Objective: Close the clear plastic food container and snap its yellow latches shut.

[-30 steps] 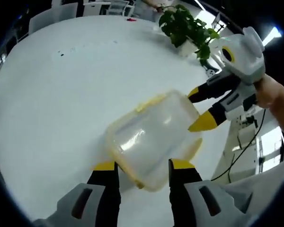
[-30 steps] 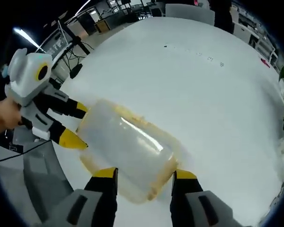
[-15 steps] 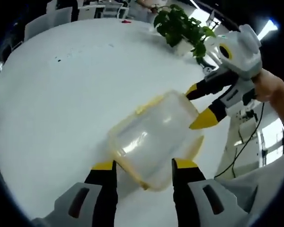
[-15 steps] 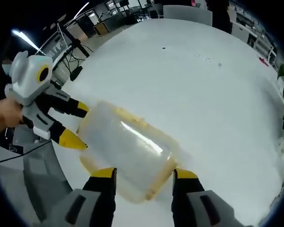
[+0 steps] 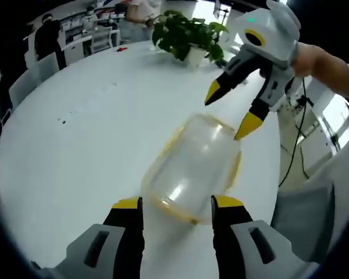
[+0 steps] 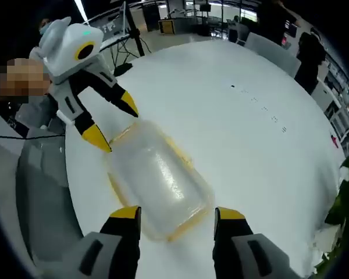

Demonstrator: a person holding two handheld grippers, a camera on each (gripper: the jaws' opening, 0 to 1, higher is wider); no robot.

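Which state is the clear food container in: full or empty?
Empty, as far as shows: the white table is visible through the container's clear walls, and nothing lies inside.

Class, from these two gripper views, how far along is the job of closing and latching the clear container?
Done: the lid appears to sit on the clear container, which rests on the white table. In hand: the left gripper and right gripper are open at opposite ends, gripping nothing. Left: whether the yellow latches are snapped cannot be told.

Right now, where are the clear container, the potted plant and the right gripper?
clear container (image 5: 192, 168): left gripper view, top face.
potted plant (image 5: 186, 35): left gripper view, leaves.
right gripper (image 5: 228, 114): left gripper view, between its fingertips.
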